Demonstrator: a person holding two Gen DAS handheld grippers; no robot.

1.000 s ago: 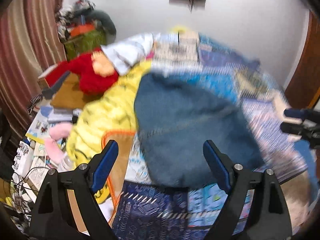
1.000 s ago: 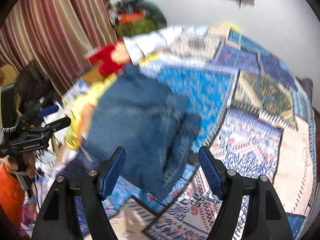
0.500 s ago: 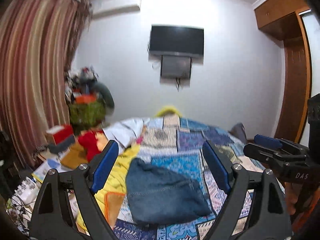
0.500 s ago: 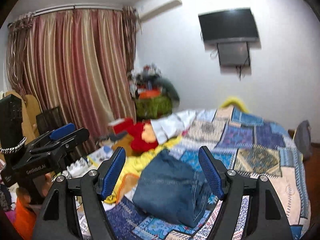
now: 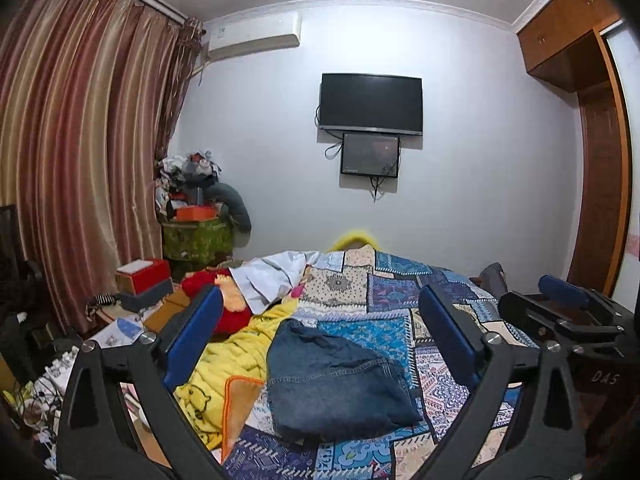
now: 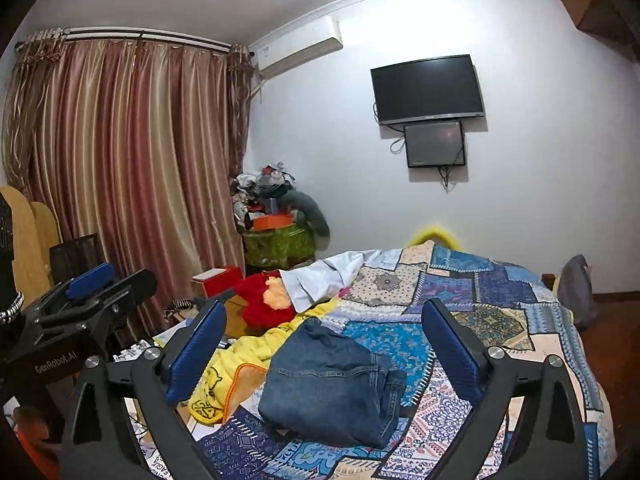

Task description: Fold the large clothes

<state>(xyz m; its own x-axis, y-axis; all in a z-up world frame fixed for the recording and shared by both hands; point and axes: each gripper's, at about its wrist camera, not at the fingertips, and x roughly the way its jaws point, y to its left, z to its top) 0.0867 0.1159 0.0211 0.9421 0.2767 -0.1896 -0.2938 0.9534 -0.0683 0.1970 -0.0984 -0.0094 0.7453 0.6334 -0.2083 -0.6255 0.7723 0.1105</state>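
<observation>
1. The folded blue denim garment (image 5: 336,384) lies on the patchwork quilt (image 5: 400,280) near the bed's near-left edge, beside a rumpled yellow fleece blanket (image 5: 240,344).
2. The left gripper (image 5: 320,344) and right gripper (image 6: 324,350) are opening, jaws wide, nothing between them.
3. Risk: the loose right-hand layers could slump apart, or a careless regrasp snag the blanket.

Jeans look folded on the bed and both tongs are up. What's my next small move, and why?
Probably reach for the white garment at the bed's far left. The jeans lie in a compact folded bundle, nothing sits between either tongs, whose jaws are opening, and it looks like the nearest unfolded clothing.
</observation>
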